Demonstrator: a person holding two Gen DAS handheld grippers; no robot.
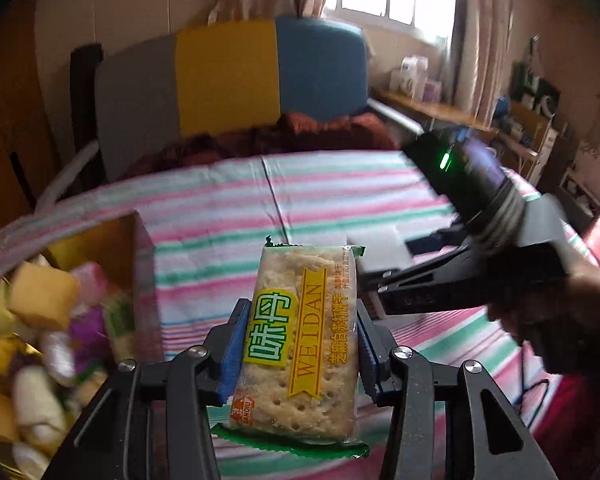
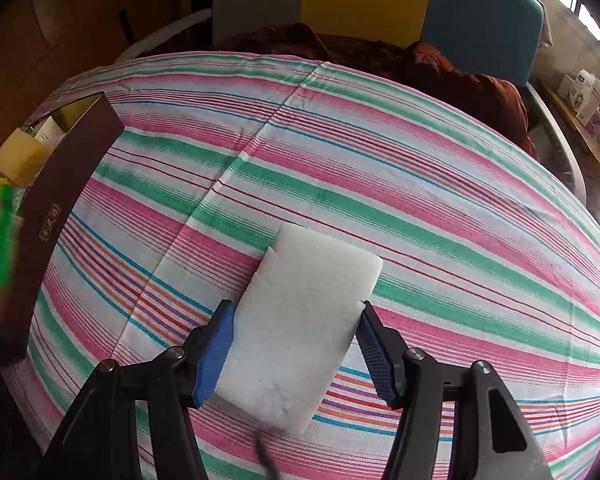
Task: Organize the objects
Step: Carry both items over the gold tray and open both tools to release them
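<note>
Nearest in the left wrist view, the left hand-held gripper (image 1: 298, 354) is clamped on a cracker packet (image 1: 300, 344), its blue pads pressing the two long edges so the packet stands upright and clear of the bed, probably so it can be carried over a box wall without snagging. Just to its left sits the open box (image 1: 134, 240), already heaped with wrapped snacks (image 1: 56, 320), which looks to be where loose items are being gathered. In the right wrist view, the right hand-held gripper (image 2: 296, 350) has its jaws around a white foam block (image 2: 304, 328); both pads touch the block's sides, but whether it is lifted off or lying on the striped bedsheet (image 2: 420, 208) cannot be told. The same box (image 2: 60, 208) stands at the far left edge of the bed in this view, well apart from the block, so that item likely has the longer trip. Beyond the bed, a dark red blanket (image 1: 260, 136) lies bunched against the grey, yellow and blue headboard (image 1: 228, 76).
</note>
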